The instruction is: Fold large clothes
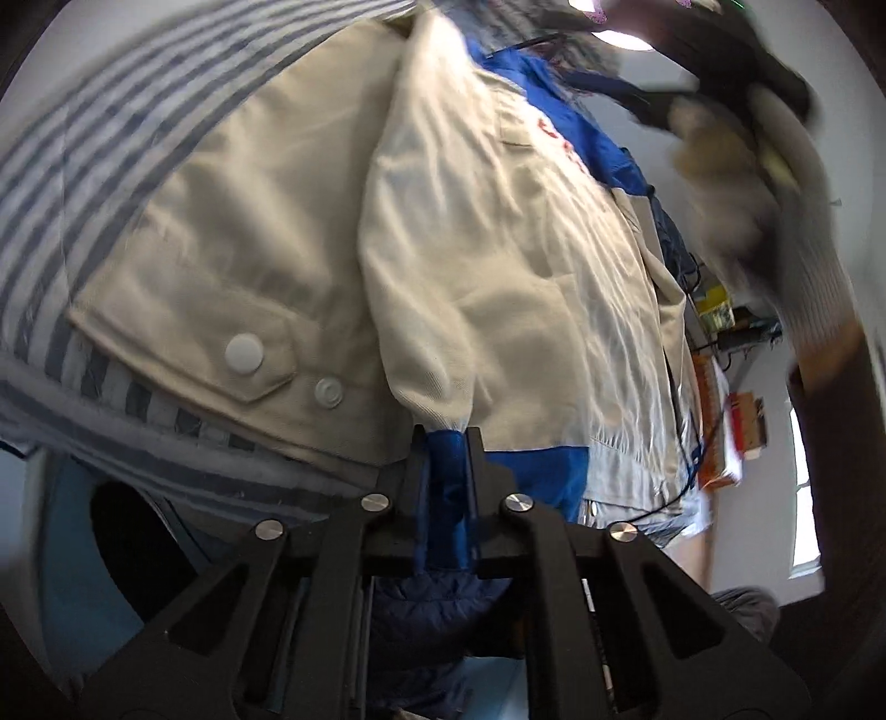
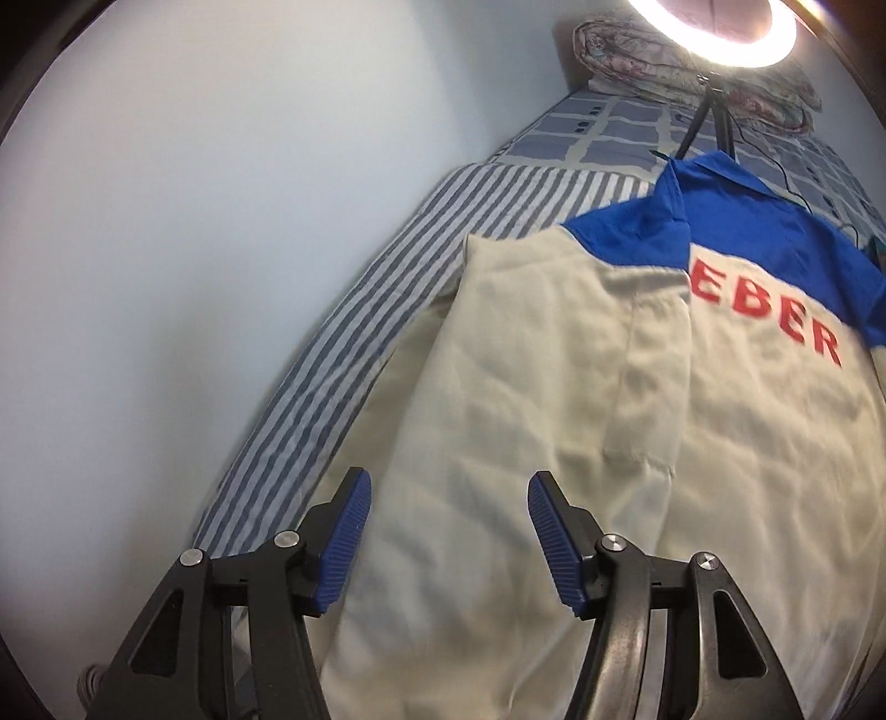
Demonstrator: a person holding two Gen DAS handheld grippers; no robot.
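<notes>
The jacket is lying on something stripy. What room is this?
Probably a bedroom. The jacket lies on a bed with a striped sheet, a rolled quilt sits at the far end by the wall, and a ring light stands there on a tripod.

We see a plain pale wall (image 2: 194, 249) left of the claw, a striped sheet (image 2: 343, 354) ahead over a blue checked bedcover (image 2: 620, 135), and a glowing ring light (image 2: 720, 50) on its stand far ahead, upper right.
</notes>
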